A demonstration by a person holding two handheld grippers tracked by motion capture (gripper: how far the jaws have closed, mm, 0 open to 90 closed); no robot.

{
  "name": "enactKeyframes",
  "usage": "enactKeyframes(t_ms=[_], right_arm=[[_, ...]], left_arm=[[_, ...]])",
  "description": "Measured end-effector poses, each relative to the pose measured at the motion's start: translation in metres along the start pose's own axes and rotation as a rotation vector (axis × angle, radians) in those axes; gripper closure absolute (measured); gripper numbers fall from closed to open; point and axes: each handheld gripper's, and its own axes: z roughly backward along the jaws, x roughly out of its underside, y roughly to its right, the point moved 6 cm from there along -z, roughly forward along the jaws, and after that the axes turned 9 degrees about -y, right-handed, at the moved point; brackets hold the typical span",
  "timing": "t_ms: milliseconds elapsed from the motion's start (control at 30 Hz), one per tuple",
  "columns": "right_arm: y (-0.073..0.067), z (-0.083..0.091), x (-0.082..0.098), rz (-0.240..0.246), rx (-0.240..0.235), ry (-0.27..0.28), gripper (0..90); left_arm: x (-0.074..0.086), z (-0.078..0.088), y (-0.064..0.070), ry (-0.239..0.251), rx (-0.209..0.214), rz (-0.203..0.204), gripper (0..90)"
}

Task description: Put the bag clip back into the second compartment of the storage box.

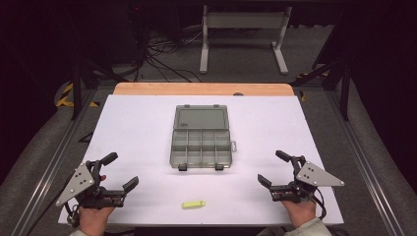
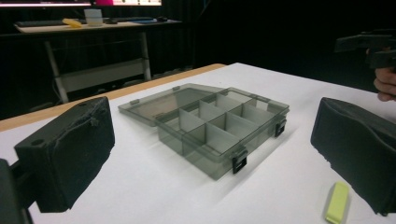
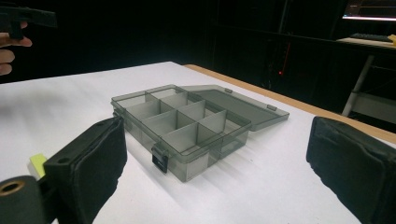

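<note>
The white table (image 1: 147, 137) carried all items, with a bare wooden strip (image 1: 204, 89) along its far edge and dark floor beyond, where a grey metal frame (image 1: 243, 37) and loose cables (image 1: 162, 54) stood well apart from the work area. At the centre of the table lay a smoky translucent compartment box (image 1: 202, 147), its lid (image 1: 201, 118) folded fully open and lying flat on the far side; the dividers formed two rows of compartments, and two black latches (image 1: 182, 167) hung on the near wall. A small yellow-green piece (image 1: 193, 204) lay flat on the table near the front edge, between the two tools and on the near side of the box, touching neither. Nothing stood between the tools and the box or the piece. The left tool (image 1: 121, 172) was positioned at the near left corner, held by a hand (image 1: 95, 219), with its jaws spread wide and empty; in the left gripper view the piece (image 2: 337, 202) lay just beside the right-hand jaw. The right tool (image 1: 273, 169) was positioned at the near right, held by the other hand (image 1: 301, 211), jaws likewise wide apart, gripping and touching nothing.
</note>
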Motion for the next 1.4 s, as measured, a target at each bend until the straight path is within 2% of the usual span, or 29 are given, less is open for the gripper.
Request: enactKeyframes(t_ms=[200,433,700,900,1133,1333,1400], right_arm=[[-0.001,-0.002,0.0,0.002,-0.001,-0.006,5.7],[0.0,-0.003,0.001,-0.009,-0.003,-0.011,5.1],[-0.001,-0.004,0.001,-0.008,-0.01,-0.017,5.0],[-0.001,-0.005,0.002,-0.008,-0.017,-0.022,4.9],[0.0,-0.005,0.002,-0.012,-0.02,-0.023,4.9],[-0.001,-0.005,0.002,-0.014,-0.024,-0.024,4.9],[-0.001,-0.006,0.002,-0.015,-0.026,-0.025,4.9]], left_arm=[[-0.011,-0.013,0.009,-0.007,0.035,-0.023,0.1],[-0.02,-0.023,0.016,-0.006,0.056,-0.035,0.0],[-0.033,-0.043,0.029,-0.006,0.107,-0.06,0.1],[-0.042,-0.056,0.037,-0.007,0.142,-0.063,0.1],[-0.046,-0.067,0.045,-0.018,0.168,-0.079,0.1],[-0.049,-0.075,0.049,-0.025,0.191,-0.069,0.2],[-0.049,-0.077,0.051,-0.038,0.198,-0.078,0.2]])
